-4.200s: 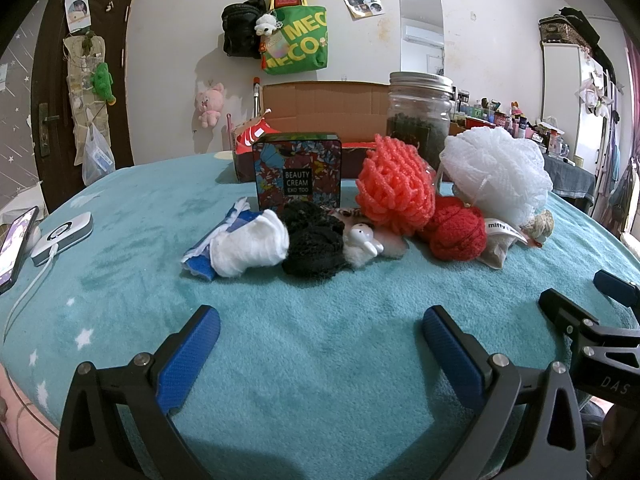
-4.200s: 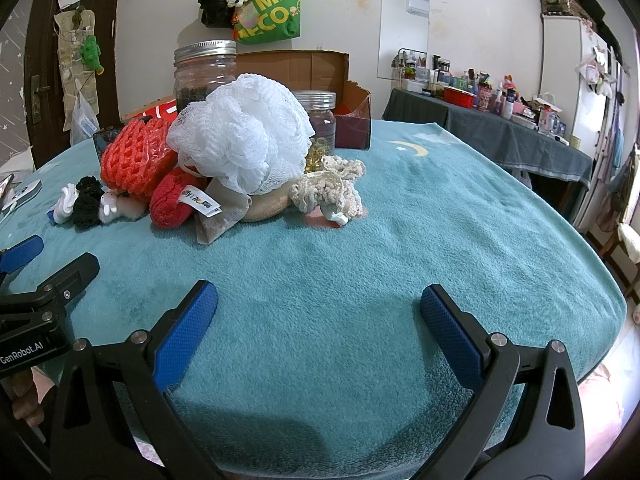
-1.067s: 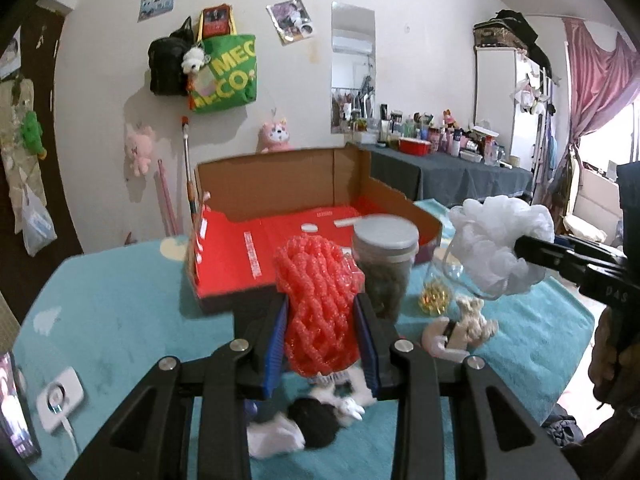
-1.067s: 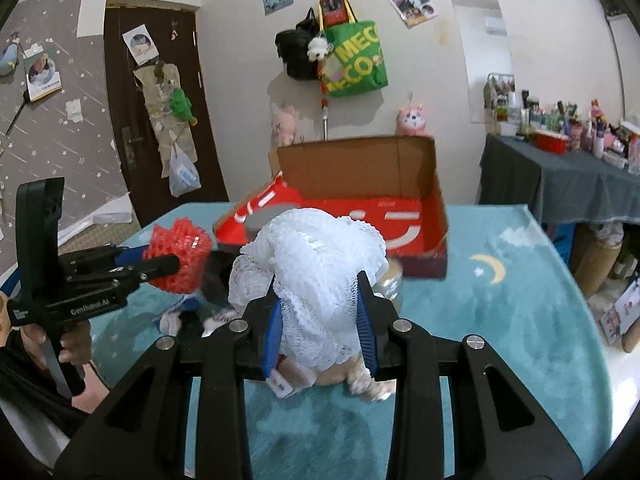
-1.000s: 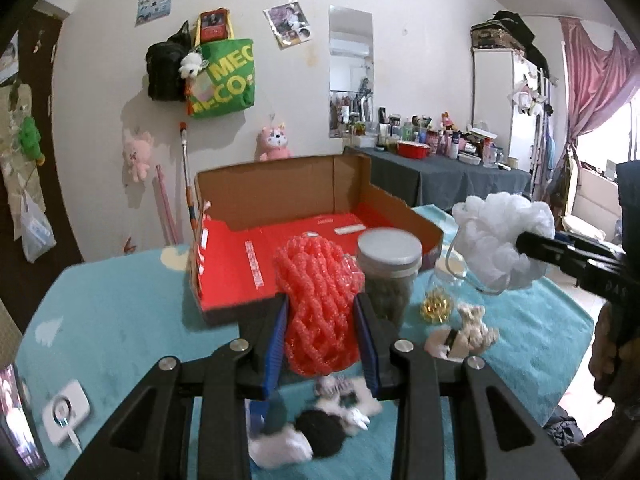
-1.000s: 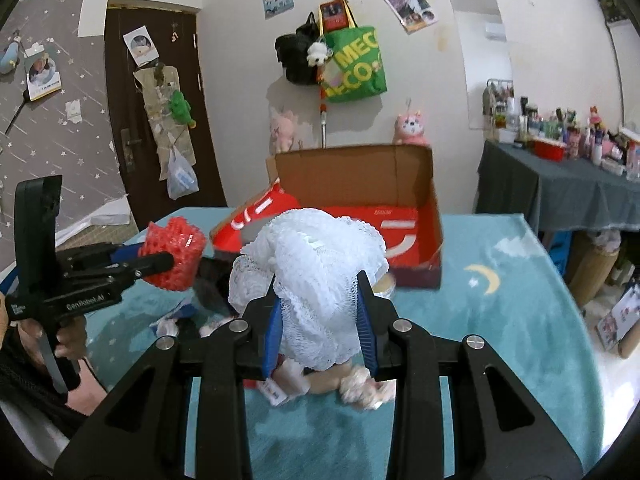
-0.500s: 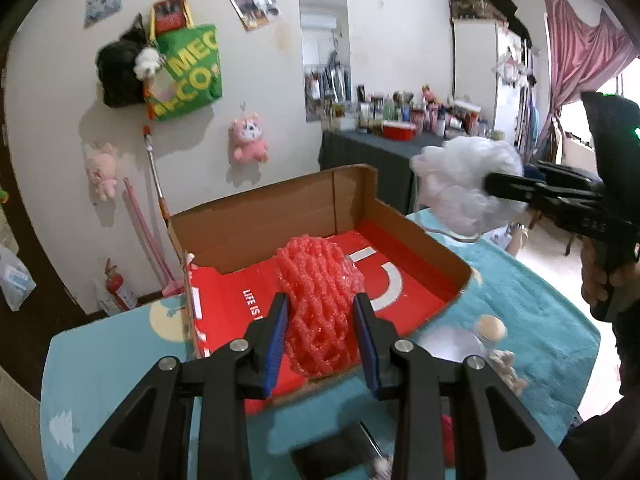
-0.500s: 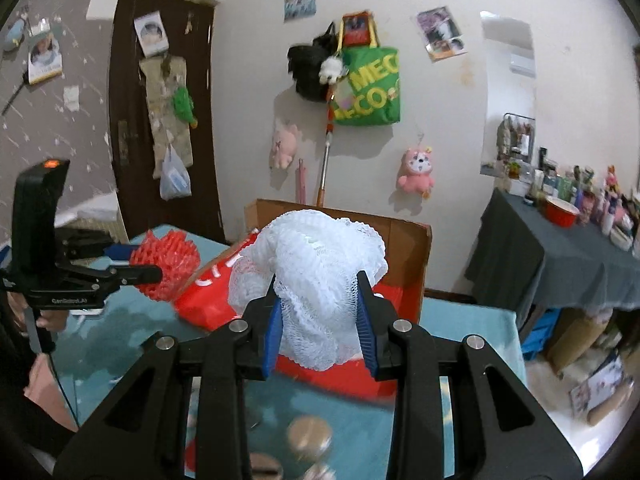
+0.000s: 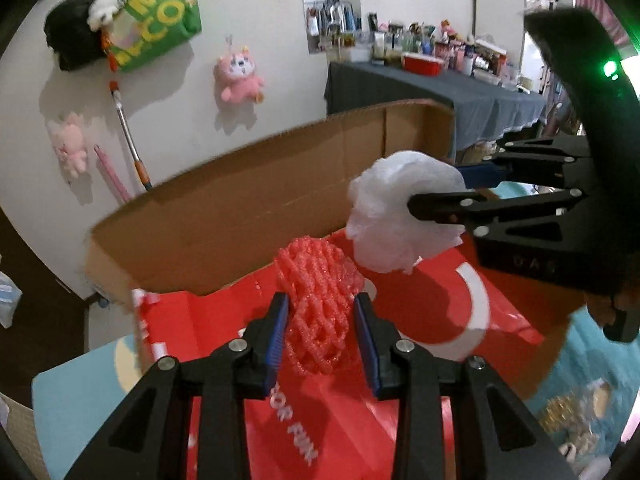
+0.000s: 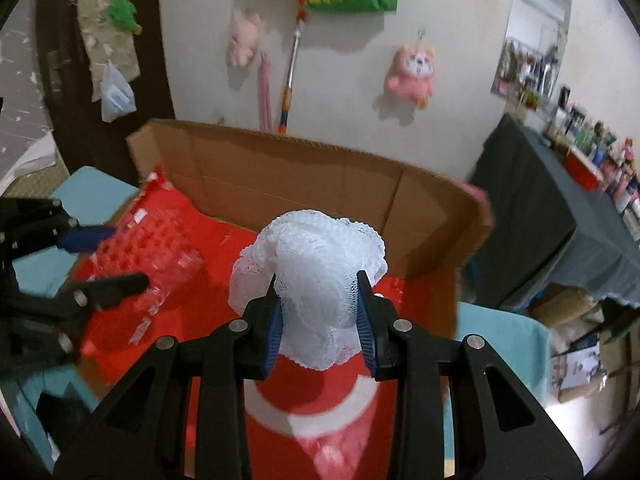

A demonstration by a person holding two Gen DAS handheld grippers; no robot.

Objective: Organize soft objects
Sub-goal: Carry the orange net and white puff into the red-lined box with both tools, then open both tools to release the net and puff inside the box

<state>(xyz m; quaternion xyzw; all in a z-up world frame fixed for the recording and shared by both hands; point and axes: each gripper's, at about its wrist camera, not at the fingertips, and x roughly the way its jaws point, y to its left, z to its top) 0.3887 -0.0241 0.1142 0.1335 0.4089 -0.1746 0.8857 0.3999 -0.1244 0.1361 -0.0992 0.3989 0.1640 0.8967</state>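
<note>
**Two mesh puffs held over the open box**

Teal cloth-covered table (image 9: pixel 72 392) under a cardboard box (image 9: pixel 248 200) with a red printed floor. Behind it, a pale wall with a green tote bag (image 9: pixel 160 12), pink plush toys (image 10: pixel 410 70) and a dark door (image 10: pixel 60 40); off to the side, a cluttered side table (image 9: pixel 432 88) under grey cloth.

Left gripper (image 9: pixel 320 326) clamped on the red mesh puff (image 9: pixel 318 304), long axis running up and away from the pads, above the box floor. Right gripper (image 10: pixel 320 322) clamped on the white mesh puff (image 10: pixel 312 280), bulging upward past the pads, also over the box.

Left view only: small blurred items on the cloth at the lower right corner. Right view only: the door, and floor clutter past the table's right edge.
</note>
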